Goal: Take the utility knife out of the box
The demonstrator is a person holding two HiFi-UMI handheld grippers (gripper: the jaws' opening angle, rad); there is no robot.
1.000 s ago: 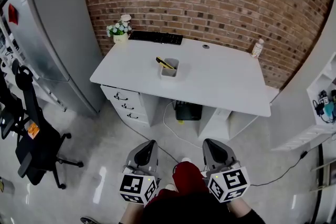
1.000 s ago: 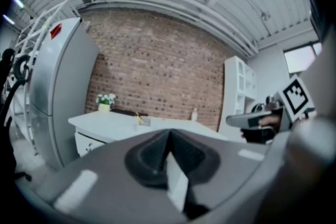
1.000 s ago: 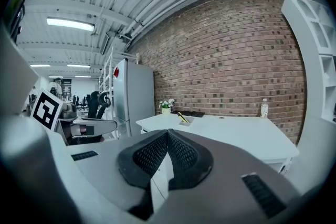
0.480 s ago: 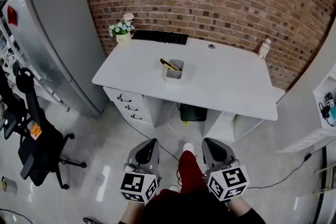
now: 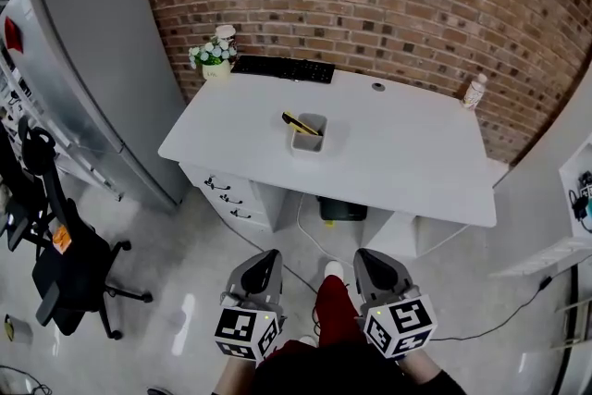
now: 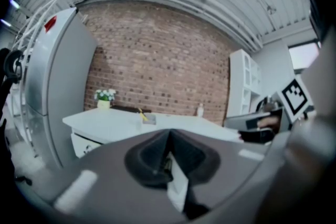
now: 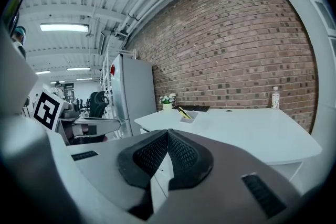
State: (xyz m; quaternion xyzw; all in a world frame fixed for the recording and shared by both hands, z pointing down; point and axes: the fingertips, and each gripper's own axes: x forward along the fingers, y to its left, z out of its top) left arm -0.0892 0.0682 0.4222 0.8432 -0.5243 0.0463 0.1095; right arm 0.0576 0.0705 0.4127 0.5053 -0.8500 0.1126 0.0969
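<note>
on the desk (image 5: 407, 153), yellow-black utility knife (image 5: 298, 121) slants from box (image 5: 310, 144); left claw (image 5: 266, 254), right claw (image 5: 365, 255) closed.

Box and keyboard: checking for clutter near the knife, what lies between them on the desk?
Nothing; the head view shows bare desk between the box and the keyboard.

The box (image 5: 309, 140) sits mid-frame on the surface (image 5: 407, 162) with the utility knife (image 5: 298, 122) in it (leaning over its left rim); a keyboard (image 5: 282, 68) lies behind, a bottle (image 5: 474, 92) at the surface's upper-right corner
</note>
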